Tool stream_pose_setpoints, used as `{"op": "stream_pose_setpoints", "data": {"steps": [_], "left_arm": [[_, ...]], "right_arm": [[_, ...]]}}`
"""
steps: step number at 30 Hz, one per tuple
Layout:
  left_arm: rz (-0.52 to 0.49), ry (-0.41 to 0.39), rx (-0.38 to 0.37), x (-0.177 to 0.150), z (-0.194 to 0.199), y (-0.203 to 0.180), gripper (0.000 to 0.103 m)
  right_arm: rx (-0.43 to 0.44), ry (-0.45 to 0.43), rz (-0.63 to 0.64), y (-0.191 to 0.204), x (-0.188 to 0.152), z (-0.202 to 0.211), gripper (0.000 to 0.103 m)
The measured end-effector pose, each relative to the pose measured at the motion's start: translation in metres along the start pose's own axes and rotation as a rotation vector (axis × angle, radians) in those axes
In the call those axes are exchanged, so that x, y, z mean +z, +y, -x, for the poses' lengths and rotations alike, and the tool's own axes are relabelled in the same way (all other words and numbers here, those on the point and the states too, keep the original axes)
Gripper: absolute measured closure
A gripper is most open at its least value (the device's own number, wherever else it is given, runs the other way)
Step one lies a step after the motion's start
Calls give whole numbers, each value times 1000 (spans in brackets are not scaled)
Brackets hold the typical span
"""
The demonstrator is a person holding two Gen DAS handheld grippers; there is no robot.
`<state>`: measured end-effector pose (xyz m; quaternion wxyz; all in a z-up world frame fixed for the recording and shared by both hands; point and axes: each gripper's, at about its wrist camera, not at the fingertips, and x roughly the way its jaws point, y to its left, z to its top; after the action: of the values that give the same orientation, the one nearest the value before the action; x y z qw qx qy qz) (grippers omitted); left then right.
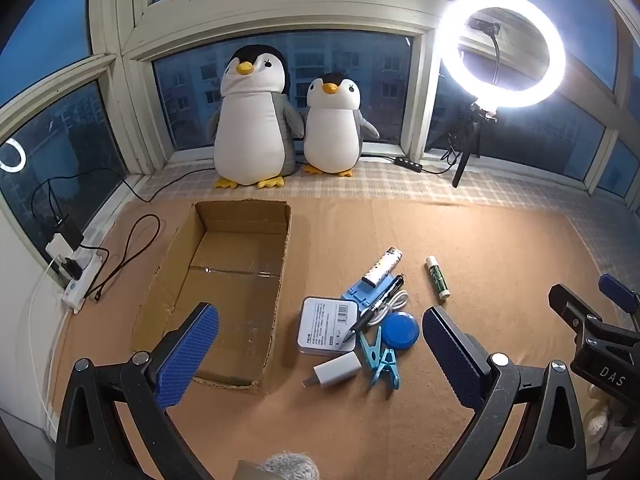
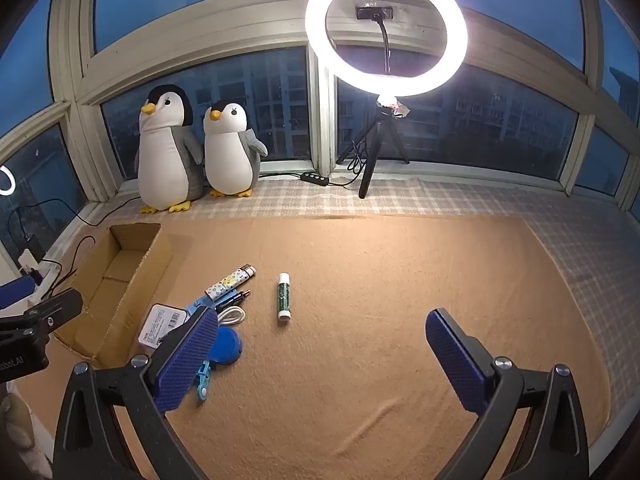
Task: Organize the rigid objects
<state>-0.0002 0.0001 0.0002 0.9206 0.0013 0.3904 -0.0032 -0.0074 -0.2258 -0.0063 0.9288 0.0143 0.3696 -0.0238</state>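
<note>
Both jaws gape wide, nothing held: left gripper (image 1: 320, 352) hangs over the clutter beside the cardboard box (image 1: 224, 280), right gripper (image 2: 322, 354) near the glue stick (image 2: 283, 297).

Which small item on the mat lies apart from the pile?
The glue stick, white cap, green label: alone to the right of the cluster, touching nothing.
</note>
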Motion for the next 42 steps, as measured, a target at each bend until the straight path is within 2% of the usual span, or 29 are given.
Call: {"op": "stream_pose_setpoints", "data": {"steps": [12,15,42], "left_arm": [[-2,-2,13,-7,-2,1,0],[13,7,15,-6,-5,3,0],[18,25,17,-5,-8,4,0]], "right_arm": [[-14,-27,4,0,-2,8,1],[-10,5,6,3,-5,-5,1],[2,15,13,1,-5,-3,1]]}}
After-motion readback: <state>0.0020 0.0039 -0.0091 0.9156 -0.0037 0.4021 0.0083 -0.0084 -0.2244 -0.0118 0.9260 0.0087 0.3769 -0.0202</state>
